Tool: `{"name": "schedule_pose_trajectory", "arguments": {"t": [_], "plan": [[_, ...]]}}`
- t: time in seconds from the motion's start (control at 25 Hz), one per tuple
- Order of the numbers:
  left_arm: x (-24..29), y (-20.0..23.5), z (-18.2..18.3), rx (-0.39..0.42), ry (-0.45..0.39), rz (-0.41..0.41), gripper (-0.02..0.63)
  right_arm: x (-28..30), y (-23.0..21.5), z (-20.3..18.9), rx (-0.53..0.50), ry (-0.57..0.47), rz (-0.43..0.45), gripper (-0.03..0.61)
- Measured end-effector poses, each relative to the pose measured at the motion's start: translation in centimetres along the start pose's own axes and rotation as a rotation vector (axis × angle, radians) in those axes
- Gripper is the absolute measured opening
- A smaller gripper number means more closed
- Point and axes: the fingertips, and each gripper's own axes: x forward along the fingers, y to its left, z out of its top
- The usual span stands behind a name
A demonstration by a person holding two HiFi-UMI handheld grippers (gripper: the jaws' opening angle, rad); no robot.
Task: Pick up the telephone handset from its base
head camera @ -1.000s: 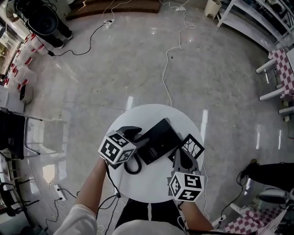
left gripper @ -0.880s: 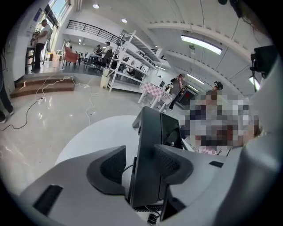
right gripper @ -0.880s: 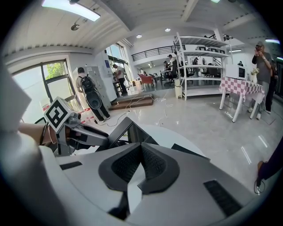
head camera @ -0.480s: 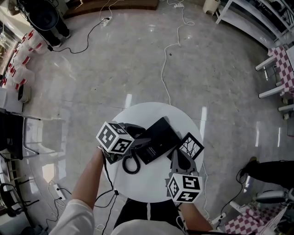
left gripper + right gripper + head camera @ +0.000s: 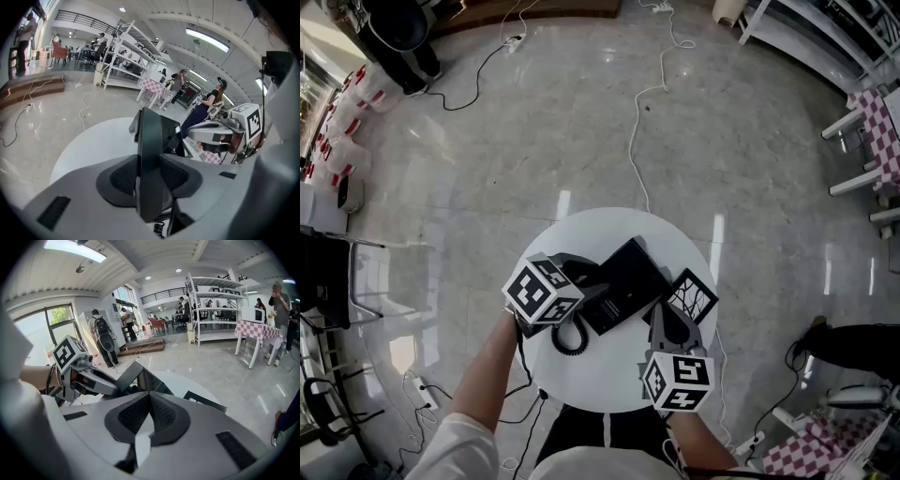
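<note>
Head view: your round white bench (image 5: pixel 614 380) stands on a glossy marble floor (image 5: pixel 534 141) strung with cables (image 5: pixel 636 127).

Left gripper view: your left gripper (image 5: pixel 149 176) has just been closing its jaws. They now clamp the black handset (image 5: pixel 150 136), with its base (image 5: pixel 170 135) just behind.

Right gripper view: your right gripper (image 5: pixel 149 411) has its jaws together, holding nothing.

Bright, even indoor light fills all three views. In the head view the polished floor (image 5: pixel 534 141) carries white streaks of glare, two of them by the far edge of the white table (image 5: pixel 609 375), which looks almost washed out. The telephone (image 5: pixel 623 286) throws only a faint, soft shadow there. Ceiling strip lights (image 5: pixel 206 40) glow overhead in both gripper views, and a window (image 5: pixel 58 317) adds daylight. Those two views are round fisheye pictures with black corners. The shelving (image 5: pixel 126 47) bends near the rim. Whatever lies nearest the lens is soft.
</note>
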Motion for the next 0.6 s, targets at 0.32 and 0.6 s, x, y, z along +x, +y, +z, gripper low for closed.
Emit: {"name": "schedule_pose_trajectory", "arguments": {"t": [0.32,0.6], "plan": [[-1.5,-0.3,0.2,-0.017,-0.051,0.032,0.099,-0.2,-0.7,0.0,0.005,0.002,-0.009,0.023],[-2.0,-0.7,-1.1,-0.036,-0.045,0.055,0.087,-0.2,-0.7,0.1,0.002,0.000,0.001,0.023]]}}
